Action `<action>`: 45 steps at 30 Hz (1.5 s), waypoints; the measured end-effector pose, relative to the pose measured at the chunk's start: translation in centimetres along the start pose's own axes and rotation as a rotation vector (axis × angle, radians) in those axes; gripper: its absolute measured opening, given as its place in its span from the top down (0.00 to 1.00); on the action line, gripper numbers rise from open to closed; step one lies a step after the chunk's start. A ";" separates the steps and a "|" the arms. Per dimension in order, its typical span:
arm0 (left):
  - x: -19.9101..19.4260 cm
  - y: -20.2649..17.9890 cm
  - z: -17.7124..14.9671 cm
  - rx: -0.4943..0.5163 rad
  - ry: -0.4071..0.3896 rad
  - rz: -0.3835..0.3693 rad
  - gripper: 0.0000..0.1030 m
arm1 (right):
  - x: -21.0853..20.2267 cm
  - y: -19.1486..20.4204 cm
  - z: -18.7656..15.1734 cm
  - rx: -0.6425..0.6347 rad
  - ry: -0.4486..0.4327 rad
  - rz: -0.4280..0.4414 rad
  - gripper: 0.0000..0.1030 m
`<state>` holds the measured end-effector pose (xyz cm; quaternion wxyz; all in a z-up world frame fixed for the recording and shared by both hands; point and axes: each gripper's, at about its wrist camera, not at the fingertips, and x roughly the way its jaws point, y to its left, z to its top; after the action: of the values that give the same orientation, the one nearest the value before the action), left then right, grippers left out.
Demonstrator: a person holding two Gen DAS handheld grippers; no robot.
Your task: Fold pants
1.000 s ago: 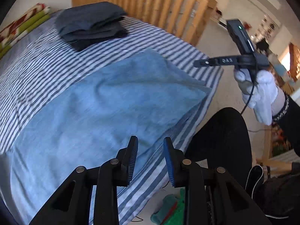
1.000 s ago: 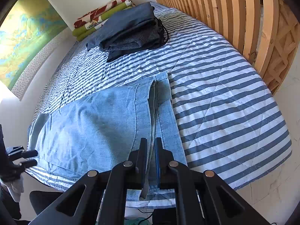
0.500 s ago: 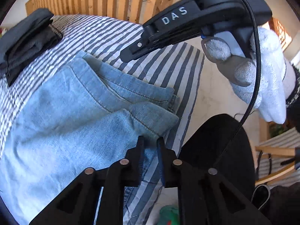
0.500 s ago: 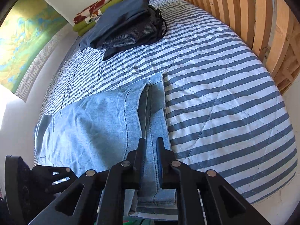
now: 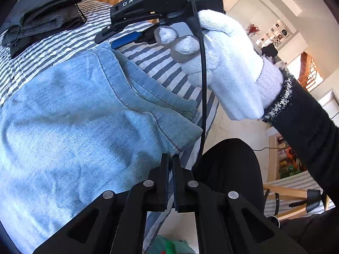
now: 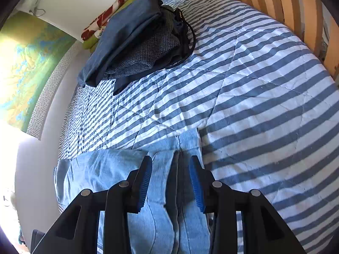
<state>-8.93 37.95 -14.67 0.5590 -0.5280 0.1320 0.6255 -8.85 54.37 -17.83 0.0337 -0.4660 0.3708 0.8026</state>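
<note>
The light-blue pants (image 5: 80, 114) lie flat on the striped bedspread (image 6: 264, 110), filling the lower left of the left wrist view. The left gripper (image 5: 170, 160) has just closed, its jaws together at the near hem corner, apparently pinching it for lifting. The right gripper (image 6: 172, 182), just opened, stands apart over the stacked hems at bottom centre, probably readying to grab them.

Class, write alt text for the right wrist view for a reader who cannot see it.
The right tongs, open, hover over light blue jeans lying on a blue-and-white striped quilt, their blue pads straddling a raised fold. Farther back sits a pile of folded dark clothes, with a wooden slatted bed frame alongside.
</note>
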 end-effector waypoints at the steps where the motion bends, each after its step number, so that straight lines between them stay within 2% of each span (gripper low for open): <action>1: 0.0 0.2 -0.1 -0.005 -0.002 -0.006 0.98 | 0.5 0.0 0.3 0.004 0.006 -0.001 0.68; 8: -0.5 1.3 -0.6 -0.021 -0.013 -0.037 0.98 | 2.5 0.9 0.5 -0.018 0.048 0.014 0.68; 9: -0.6 1.5 -0.6 -0.027 -0.014 -0.045 0.98 | 2.6 1.2 0.4 -0.031 0.051 0.004 0.71; 10: -0.7 1.6 -0.6 -0.031 -0.017 -0.052 0.98 | 2.6 1.7 0.3 -0.051 0.047 -0.019 0.88; 11: -1.0 0.9 -0.4 -0.031 -0.020 -0.053 0.98 | 2.5 2.2 0.2 -0.078 0.042 -0.048 0.99; 13: -1.5 0.7 -0.2 -0.017 -0.031 -0.061 0.98 | 1.6 3.0 0.1 -0.114 0.007 -0.083 0.99; 18: -2.3 -0.2 1.1 0.012 -0.048 -0.090 0.98 | -2.4 5.0 1.4 -0.174 -0.100 -0.093 0.99; 21: -1.7 -0.4 1.9 0.033 -0.042 -0.090 0.98 | -3.5 6.4 2.1 -0.246 -0.127 -0.172 0.99; 23: -0.9 -0.3 2.2 0.046 -0.028 -0.078 0.98 | -3.3 6.5 2.6 -0.268 -0.125 -0.201 0.99; 28: 1.3 0.1 2.0 0.029 0.027 -0.075 0.98 | -1.2 3.4 3.2 -0.185 -0.068 -0.144 0.99; 32: 1.6 0.4 1.7 0.047 0.043 -0.069 0.98 | 0.7 1.6 2.5 -0.146 -0.027 -0.163 0.99; 39: 1.5 1.4 1.6 0.032 0.030 -0.075 0.99 | 0.2 1.6 2.6 -0.165 -0.060 -0.178 0.99; 42: 2.0 1.9 1.2 0.035 0.042 -0.065 0.99 | 0.4 2.4 2.7 -0.203 -0.065 -0.219 0.99; 45: 2.0 2.3 0.8 0.038 0.062 -0.061 0.98 | 1.9 2.3 2.5 -0.240 -0.047 -0.296 0.99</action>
<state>-10.92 38.94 -16.95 0.5832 -0.5403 0.1450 0.5890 -12.65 53.72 -17.25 0.1042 -0.4974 0.1991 0.8379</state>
